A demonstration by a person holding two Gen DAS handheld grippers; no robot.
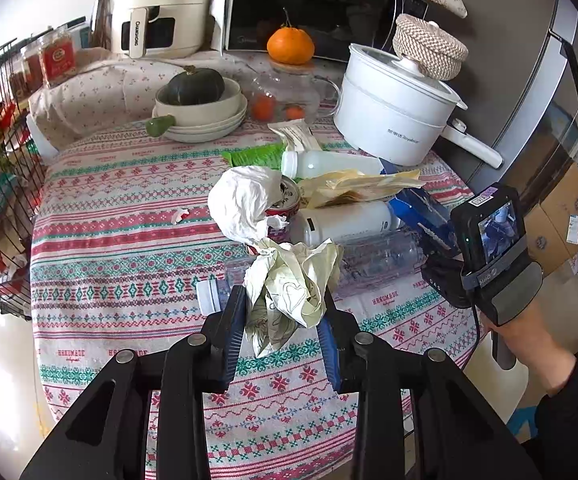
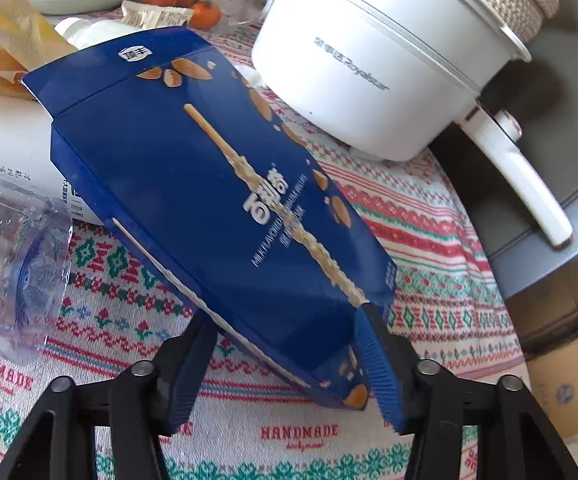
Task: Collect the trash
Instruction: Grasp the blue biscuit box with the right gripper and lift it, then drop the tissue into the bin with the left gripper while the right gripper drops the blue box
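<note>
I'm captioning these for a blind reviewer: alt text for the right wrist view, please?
The right gripper has its fingers around the near end of a blue snack box on a patterned tablecloth, with a white electric pot behind.

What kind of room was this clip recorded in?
Most likely a home kitchen or dining corner. An air fryer and a microwave stand at the back of a table with a patterned cloth, a white electric cooking pot sits on it, and a fridge stands alongside.
</note>
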